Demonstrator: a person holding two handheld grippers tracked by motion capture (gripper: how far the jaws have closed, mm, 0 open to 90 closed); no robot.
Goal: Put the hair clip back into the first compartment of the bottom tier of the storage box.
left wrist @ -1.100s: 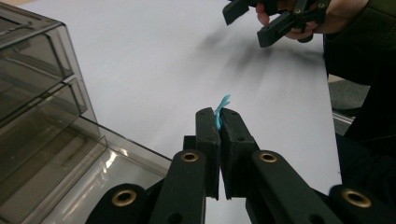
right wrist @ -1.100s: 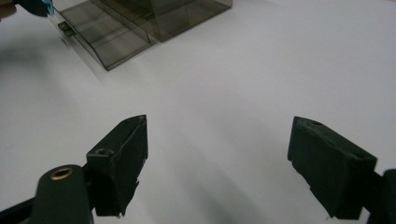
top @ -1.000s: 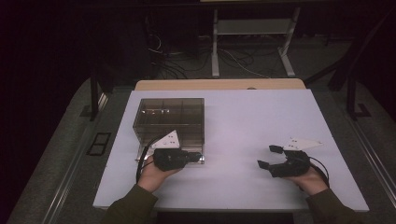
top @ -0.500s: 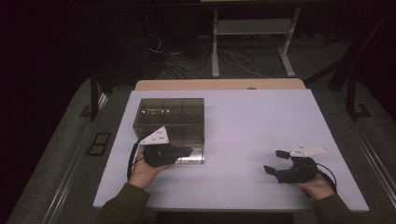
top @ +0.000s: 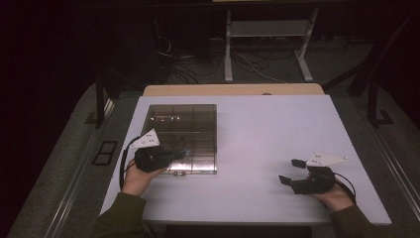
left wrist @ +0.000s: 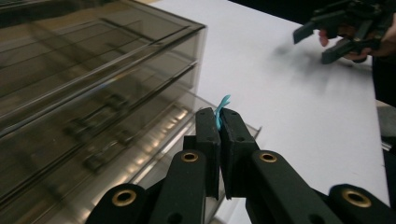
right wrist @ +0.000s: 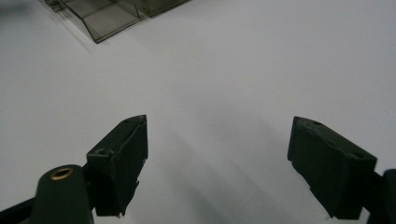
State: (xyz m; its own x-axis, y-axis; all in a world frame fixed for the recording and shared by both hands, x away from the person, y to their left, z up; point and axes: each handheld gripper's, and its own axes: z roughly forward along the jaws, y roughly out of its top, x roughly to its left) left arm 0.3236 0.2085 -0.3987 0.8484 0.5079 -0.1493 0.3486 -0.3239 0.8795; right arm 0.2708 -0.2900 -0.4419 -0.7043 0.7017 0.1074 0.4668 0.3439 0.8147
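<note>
From the high view, the left gripper (top: 181,152) lies over the near edge of a smoky, see-through plastic organiser box (top: 183,130) with inner dividers, which sits on the white table (top: 257,129). The right gripper (top: 291,171) is held well apart from it, off to that box's right above bare tabletop, jaws parted.

In the left gripper view, the left gripper (left wrist: 219,122) has its jaws pressed together on a small, thin light-blue piece (left wrist: 221,109) whose curled tip sticks out just past the jaw tips. The organiser box (left wrist: 93,93) is right beside and ahead of the jaws; the right gripper (left wrist: 322,42) shows far beyond.

In the right gripper view, the right gripper (right wrist: 219,140) is spread wide and holds nothing, with a corner of the box (right wrist: 112,14) far ahead of it.
</note>
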